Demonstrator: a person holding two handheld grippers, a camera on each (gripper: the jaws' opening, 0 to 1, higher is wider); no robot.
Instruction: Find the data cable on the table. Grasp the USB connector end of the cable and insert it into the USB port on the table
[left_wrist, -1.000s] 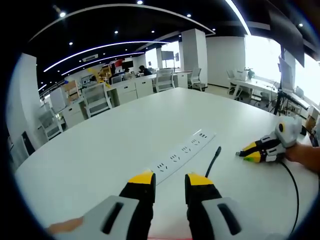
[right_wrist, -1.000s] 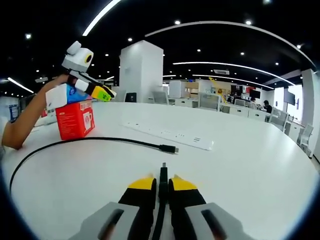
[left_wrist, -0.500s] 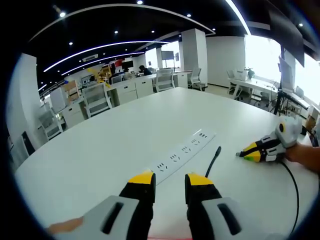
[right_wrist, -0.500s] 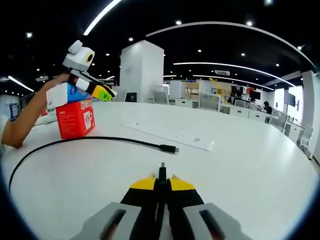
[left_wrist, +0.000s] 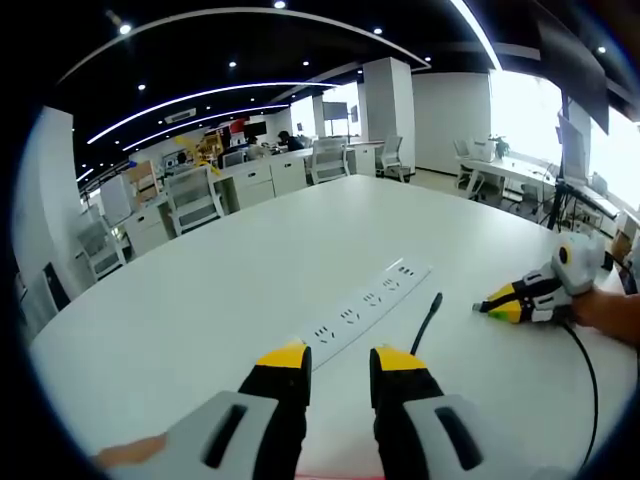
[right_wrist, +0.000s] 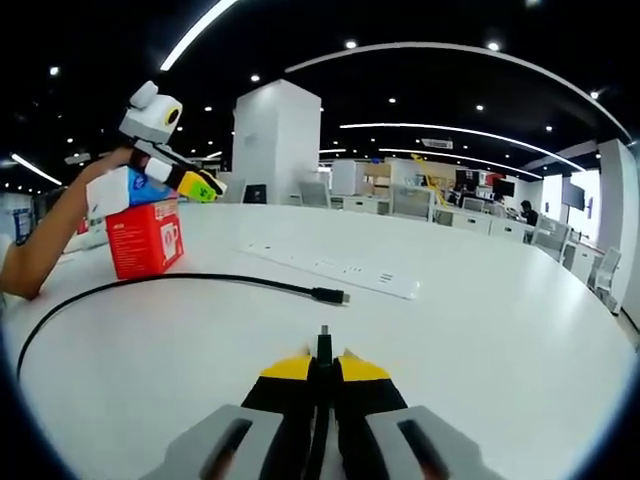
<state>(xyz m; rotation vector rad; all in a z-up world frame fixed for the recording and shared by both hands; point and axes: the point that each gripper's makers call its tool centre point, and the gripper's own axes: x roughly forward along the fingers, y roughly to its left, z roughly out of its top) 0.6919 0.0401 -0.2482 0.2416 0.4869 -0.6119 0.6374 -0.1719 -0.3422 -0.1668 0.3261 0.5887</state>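
The right gripper (right_wrist: 322, 362) has its jaws clamped on one connector of the black data cable (right_wrist: 150, 283), tip poking out ahead; the other connector lies free, near the white power strip (right_wrist: 335, 270) beyond; the left gripper (left_wrist: 336, 360) stands parted, empty; risk: the held plug looks small, perhaps not the USB end, so insertion could fail

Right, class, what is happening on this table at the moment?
A person holds a gripper in each hand. The right gripper is shut on one end of the black cable, its plug poking out ahead. The cable's other plug lies beside the power strip. The left gripper hovers open near the strip, holding nothing.
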